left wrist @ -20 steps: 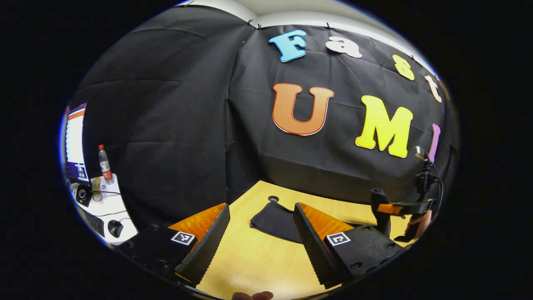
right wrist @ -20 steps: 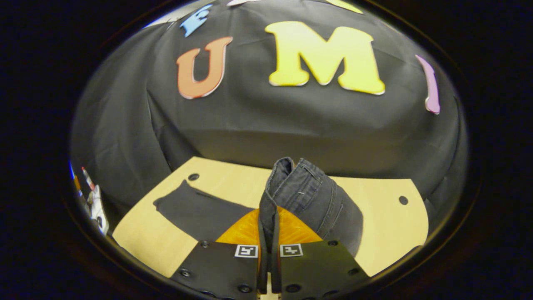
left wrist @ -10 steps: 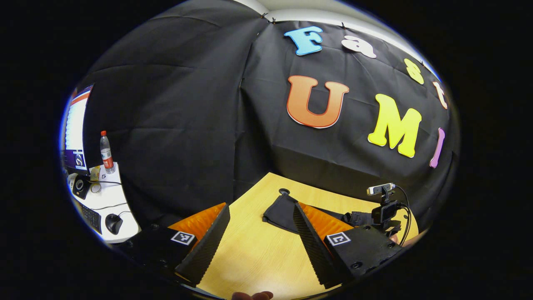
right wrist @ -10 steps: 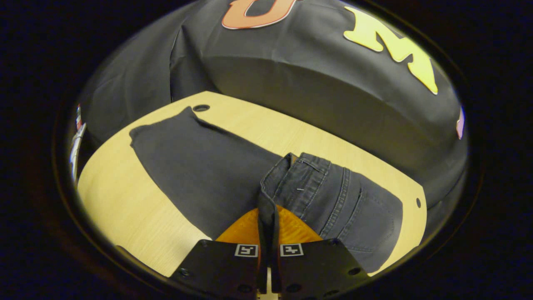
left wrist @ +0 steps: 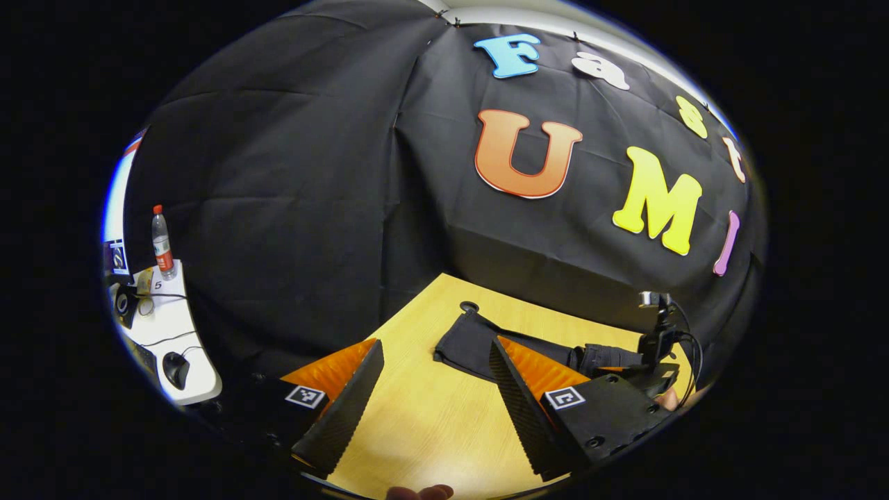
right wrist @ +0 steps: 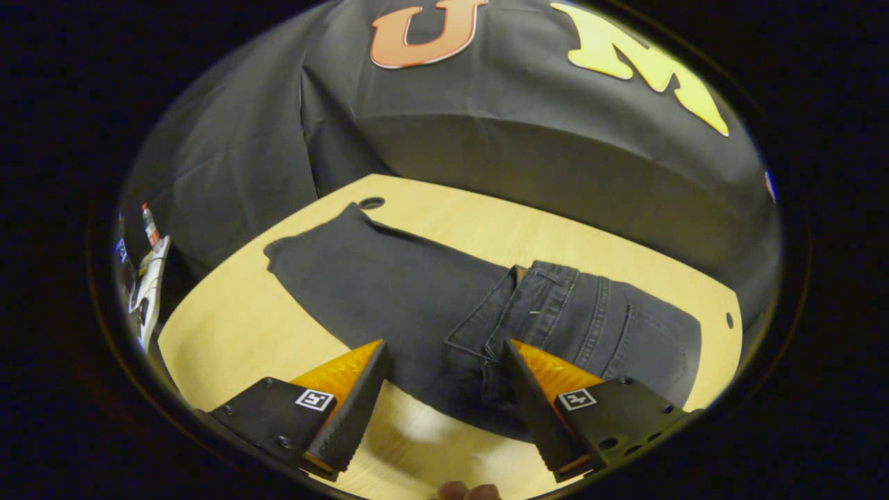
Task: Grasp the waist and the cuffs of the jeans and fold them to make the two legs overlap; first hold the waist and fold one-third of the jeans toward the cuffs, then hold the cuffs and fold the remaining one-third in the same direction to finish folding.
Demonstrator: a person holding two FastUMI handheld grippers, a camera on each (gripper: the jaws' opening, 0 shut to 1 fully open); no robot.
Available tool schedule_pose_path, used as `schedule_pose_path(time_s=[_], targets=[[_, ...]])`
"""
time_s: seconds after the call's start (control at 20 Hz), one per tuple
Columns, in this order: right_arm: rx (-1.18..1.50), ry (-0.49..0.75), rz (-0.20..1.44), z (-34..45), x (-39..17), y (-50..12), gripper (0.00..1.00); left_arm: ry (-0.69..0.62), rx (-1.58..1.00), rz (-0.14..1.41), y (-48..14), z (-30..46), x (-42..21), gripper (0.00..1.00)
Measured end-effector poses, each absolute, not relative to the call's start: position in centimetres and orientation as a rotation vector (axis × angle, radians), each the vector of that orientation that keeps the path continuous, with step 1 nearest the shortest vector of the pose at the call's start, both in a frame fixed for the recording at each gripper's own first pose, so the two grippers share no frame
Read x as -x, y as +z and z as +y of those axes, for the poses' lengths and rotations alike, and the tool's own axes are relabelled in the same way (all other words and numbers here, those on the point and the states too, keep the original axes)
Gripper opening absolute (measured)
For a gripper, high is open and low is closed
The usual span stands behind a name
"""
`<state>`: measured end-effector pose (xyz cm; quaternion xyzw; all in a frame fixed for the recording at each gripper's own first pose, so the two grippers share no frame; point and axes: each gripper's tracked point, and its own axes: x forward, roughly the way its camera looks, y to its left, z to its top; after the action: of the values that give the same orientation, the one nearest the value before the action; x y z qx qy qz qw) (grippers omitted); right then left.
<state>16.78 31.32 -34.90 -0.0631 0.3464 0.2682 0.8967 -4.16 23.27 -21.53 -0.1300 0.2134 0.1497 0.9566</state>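
Lying flat on the wooden table [right wrist: 229, 326], the dark jeans [right wrist: 389, 292] have their waist end [right wrist: 555, 312] folded back over the legs, belt loops and seams facing up. The cuff end [right wrist: 298, 250] stretches toward the table's cable hole [right wrist: 371, 203], its corner just beside that hole. The folded waist part sits on the side of the jeans away from the hole, toward a second small hole [right wrist: 728, 320] near the table edge.

Right gripper [right wrist: 444, 399] has its fingers spread wide, nothing pinched; it hovers at the near edge of the jeans, the waistband fold showing between the two fingers. Right finger pad [right wrist: 549, 368] overlaps the waist denim in the right gripper view; contact can't be told.

Left gripper [left wrist: 434, 392] also spread wide, holding nothing, over bare table on the near side of the jeans. In the left gripper view the cuff end [left wrist: 465, 344] lies just beside the cable hole [left wrist: 469, 306], and the right gripper [left wrist: 646, 357] shows down at the jeans' far end.

Off the table, beyond the hole side: a white side desk [left wrist: 163, 333] with a plastic bottle [left wrist: 162, 243], a mouse [left wrist: 176, 347] and a monitor edge [left wrist: 114, 229].
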Motion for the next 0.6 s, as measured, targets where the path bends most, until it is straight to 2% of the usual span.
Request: schedule_pose_path(time_s=[0.3,0.6], targets=[[0.117,0.619,0.537,27.1,-13.1,-21.6,1.00,0.218,0.436,0.461,-25.0,22.6,1.2,0.99],[0.042,0.496,0.482,19.0,-11.2,-14.2,0.99,0.138,0.819,0.569,-31.5,20.3,-2.2,0.99]])
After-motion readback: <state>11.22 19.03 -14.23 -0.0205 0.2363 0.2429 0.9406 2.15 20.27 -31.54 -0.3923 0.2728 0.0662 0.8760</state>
